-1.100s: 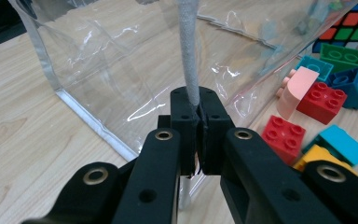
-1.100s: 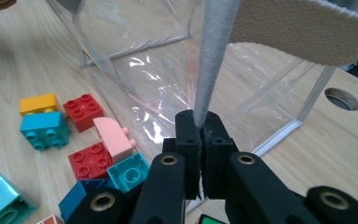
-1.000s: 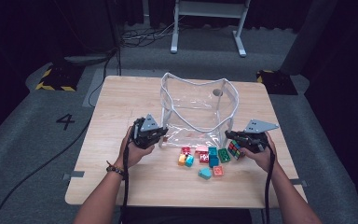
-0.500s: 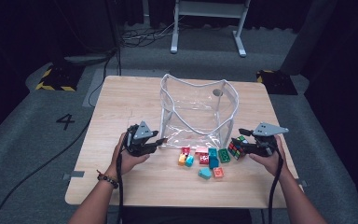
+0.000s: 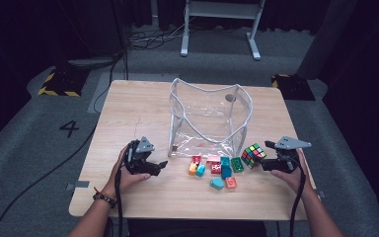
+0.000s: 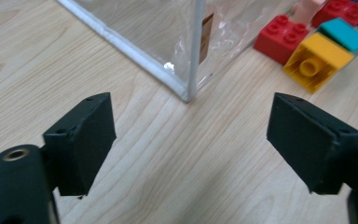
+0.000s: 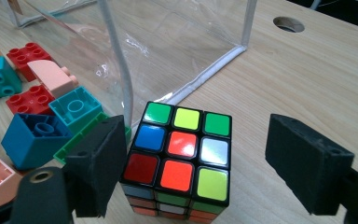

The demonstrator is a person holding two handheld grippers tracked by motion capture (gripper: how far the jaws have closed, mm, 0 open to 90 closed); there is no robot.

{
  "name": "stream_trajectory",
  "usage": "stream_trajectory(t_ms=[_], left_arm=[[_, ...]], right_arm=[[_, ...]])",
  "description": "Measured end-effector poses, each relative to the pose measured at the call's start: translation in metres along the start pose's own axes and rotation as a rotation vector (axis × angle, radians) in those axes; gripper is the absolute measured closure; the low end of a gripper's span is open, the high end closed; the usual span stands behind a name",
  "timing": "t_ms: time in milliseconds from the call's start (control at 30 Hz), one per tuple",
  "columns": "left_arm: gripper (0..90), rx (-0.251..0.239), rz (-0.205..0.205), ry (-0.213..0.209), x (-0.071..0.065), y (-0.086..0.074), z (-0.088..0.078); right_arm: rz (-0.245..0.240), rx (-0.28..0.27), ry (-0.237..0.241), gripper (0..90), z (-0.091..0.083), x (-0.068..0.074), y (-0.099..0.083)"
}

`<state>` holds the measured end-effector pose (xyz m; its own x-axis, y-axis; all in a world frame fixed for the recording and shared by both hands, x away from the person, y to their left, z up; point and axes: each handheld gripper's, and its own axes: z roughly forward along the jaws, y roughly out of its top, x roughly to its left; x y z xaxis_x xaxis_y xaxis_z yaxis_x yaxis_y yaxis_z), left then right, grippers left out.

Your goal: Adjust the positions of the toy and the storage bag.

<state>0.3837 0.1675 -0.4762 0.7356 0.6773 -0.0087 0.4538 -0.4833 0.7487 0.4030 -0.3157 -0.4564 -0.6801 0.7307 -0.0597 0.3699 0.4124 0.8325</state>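
A clear plastic bag (image 5: 209, 116) stands open at the table's middle. Several coloured bricks (image 5: 216, 168) lie in front of it, and a Rubik's cube (image 5: 253, 155) sits at their right. My left gripper (image 5: 161, 166) rests low on the table left of the bricks. Its jaws have just been opening, and in the left gripper view nothing is between them on the bare wood (image 6: 191, 140) before the bag's corner (image 6: 187, 91). My right gripper (image 5: 266, 164) has also just been opening. The cube (image 7: 177, 158) stands between its open jaws, with the right pad (image 7: 303, 161) clear of it.
A red brick (image 6: 279, 32), a yellow brick (image 6: 314, 63) and a teal one (image 6: 344, 35) lie past the bag's corner. In the right gripper view, blue, teal and red bricks (image 7: 35, 135) crowd the cube's left. A round hole (image 7: 288, 24) pierces the tabletop behind.
Both hands have drawn back from the bag's front corners toward the near edge and sunk lower. Both pairs of jaws have gone from shut to open.
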Motion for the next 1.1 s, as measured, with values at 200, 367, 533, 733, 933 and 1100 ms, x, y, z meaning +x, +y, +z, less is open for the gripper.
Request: stream_trajectory(t_ms=[200,367,533,733,933,1100], left_arm=[[15.7,0.055,0.011,0.0,-0.002,-0.015,0.006],[15.7,0.072,0.019,0.007,-0.003,-0.021,0.008],[15.9,0.09,0.008,0.0,-0.005,-0.025,0.012],[14.8,0.095,-0.007,-0.015,-0.005,-0.025,0.014],[9.3,0.109,-0.009,-0.022,0.0,-0.023,0.016],[7.8,0.111,-0.018,-0.017,-0.001,-0.023,0.017]], right_arm=[[0.026,0.021,0.003,17.2,0.008,0.001,-0.007],[0.032,0.048,0.026,17.3,0.019,-0.001,-0.013],[0.026,0.081,0.028,17.6,0.029,-0.001,-0.02],[0.037,0.094,0.036,18.9,0.039,-0.003,-0.028],[-0.005,0.102,0.022,33.6,0.04,0.0,-0.029],[-0.014,0.104,0.016,33.8,0.041,0.001,-0.029]])
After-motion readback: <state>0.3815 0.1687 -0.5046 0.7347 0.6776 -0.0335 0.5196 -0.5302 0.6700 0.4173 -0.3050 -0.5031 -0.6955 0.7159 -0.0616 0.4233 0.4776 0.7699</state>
